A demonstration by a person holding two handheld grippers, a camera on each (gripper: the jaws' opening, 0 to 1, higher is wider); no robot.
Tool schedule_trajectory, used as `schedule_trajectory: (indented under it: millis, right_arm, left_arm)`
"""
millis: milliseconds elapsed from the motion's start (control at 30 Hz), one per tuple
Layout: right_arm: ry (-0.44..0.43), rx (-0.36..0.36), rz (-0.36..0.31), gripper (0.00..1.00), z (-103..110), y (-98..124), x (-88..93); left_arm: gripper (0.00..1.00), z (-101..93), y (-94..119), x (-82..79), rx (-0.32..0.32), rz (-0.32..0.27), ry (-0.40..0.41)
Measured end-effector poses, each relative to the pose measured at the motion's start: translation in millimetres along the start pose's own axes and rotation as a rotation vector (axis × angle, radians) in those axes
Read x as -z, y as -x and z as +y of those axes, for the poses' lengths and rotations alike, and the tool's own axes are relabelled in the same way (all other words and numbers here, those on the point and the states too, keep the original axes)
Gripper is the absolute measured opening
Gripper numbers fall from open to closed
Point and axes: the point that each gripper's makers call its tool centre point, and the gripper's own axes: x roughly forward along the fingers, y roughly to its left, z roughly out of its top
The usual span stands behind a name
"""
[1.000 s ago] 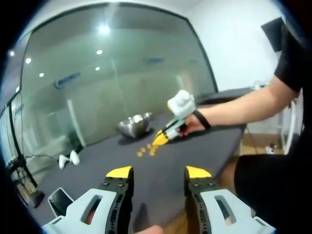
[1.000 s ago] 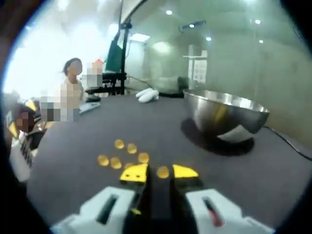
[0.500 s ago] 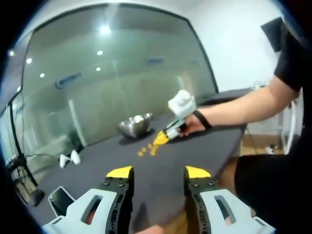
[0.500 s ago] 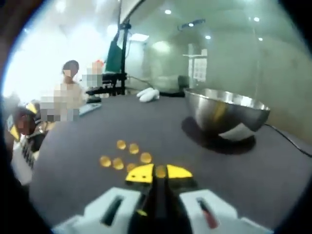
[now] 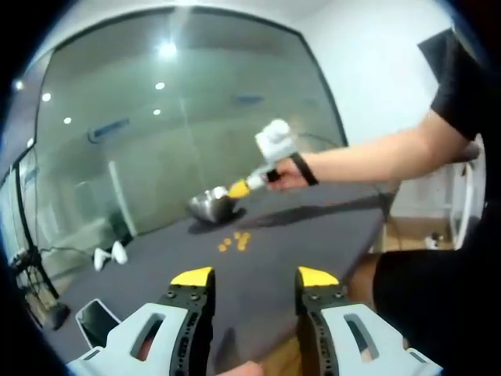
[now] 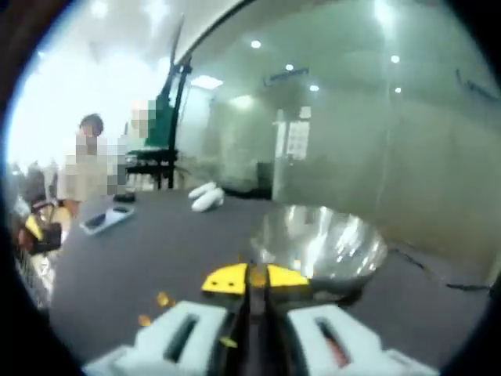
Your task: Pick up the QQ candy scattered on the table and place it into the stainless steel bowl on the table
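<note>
Carrying step: a QQ candy (image 6: 257, 276) sits pinched between the yellow tips of the right tongs (image 6: 255, 279), clenched on it; I judge this is the carry to the bowl, with release not yet made.
Left tongs: the left tongs (image 5: 256, 276) are spread wide with nothing between them, low over the near end of the table (image 5: 313, 235), well back from the candy; likely parked to leave room for the other hand.
Loose candy: a few scattered candies (image 6: 163, 299) lie on the table below and left of the right tongs; from the left tongs they show as a small cluster (image 5: 233, 242) well ahead, between those tongs and the bowl.
Bowl: the stainless steel bowl (image 6: 321, 247) lies just beyond the right tongs' tips, its rim open toward them.
Height: the left gripper view shows the right tongs raised off the table beside the bowl (image 5: 213, 205), held by a hand (image 5: 283, 174).
Grip detail: the right gripper view shows the pinched candy, too small to tell in the left gripper view.
Farther off: a phone (image 6: 107, 219) and white controllers (image 6: 205, 196) lie beyond on the table.
</note>
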Motion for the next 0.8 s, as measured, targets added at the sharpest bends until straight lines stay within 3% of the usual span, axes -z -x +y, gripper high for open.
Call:
schedule_trajectory:
  millis: [167,300,400,700,800]
  right_arm:
    - [0.017,0.04,-0.061,0.09,-5,-8,-38.8]
    - [0.05,0.058,-0.023,0.09,-19,-29,-33.3]
    - [0.085,0.065,-0.097,0.09,-27,-39,-49.0]
    - [0.001,0.121,-0.056,0.09,-51,-55,-38.8]
    - [-0.022,0.133,-0.01,0.13,-60,-63,-25.4]
  left_arm:
    - [0.42,-2.6,3,-0.6,0.008,0.006,-0.007]
    - [0.42,-2.6,2,0.2,0.006,0.012,-0.004]
    - [0.42,-4.4,2,-1.0,0.012,0.009,-0.003]
    - [0.42,2.3,4,7.2,0.009,0.022,0.008]
    - [0.42,5.1,5,8.7,0.009,0.03,0.005]
